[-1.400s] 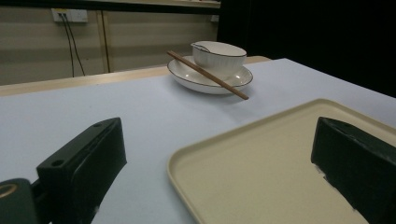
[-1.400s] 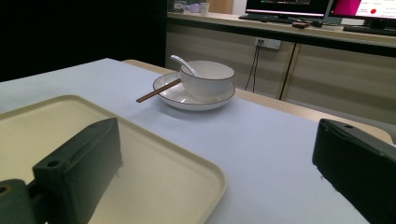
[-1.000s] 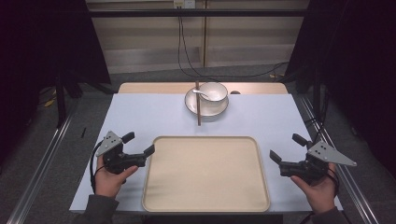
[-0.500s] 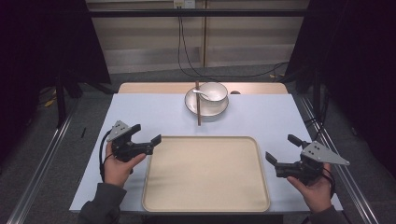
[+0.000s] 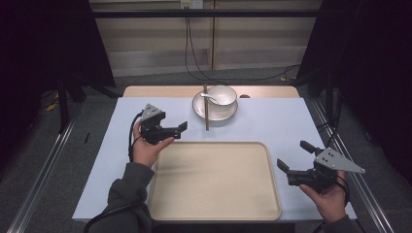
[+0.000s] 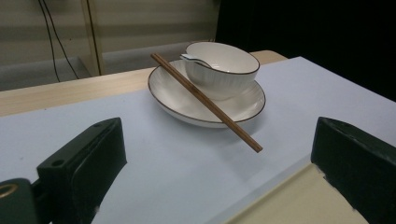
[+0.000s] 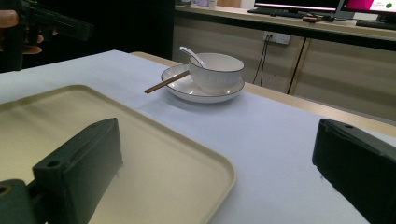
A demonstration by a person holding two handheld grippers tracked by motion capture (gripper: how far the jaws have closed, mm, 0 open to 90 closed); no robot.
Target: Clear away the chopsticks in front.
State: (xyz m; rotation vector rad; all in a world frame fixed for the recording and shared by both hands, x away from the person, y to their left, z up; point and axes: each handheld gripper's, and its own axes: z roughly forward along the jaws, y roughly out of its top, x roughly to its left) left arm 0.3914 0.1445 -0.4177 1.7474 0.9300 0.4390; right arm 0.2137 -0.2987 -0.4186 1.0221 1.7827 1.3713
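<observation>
A white bowl with a spoon in it sits on a brown-rimmed white plate at the table's far middle. Brown chopsticks lie across the plate's left side, their near tips over the cloth. My left gripper is open, just beyond the beige tray's far-left corner, pointing right toward the chopsticks and bowl. My right gripper is open beside the tray's right edge, holding nothing. From it I see the bowl and tray ahead.
A pale blue cloth covers the table; a strip of wood shows at the far edge. Cables hang down the wall behind. Metal rails run along both sides on the floor.
My left gripper has moved forward and to the right, from beside the tray's left edge to past its far-left corner. The right gripper has barely shifted.
</observation>
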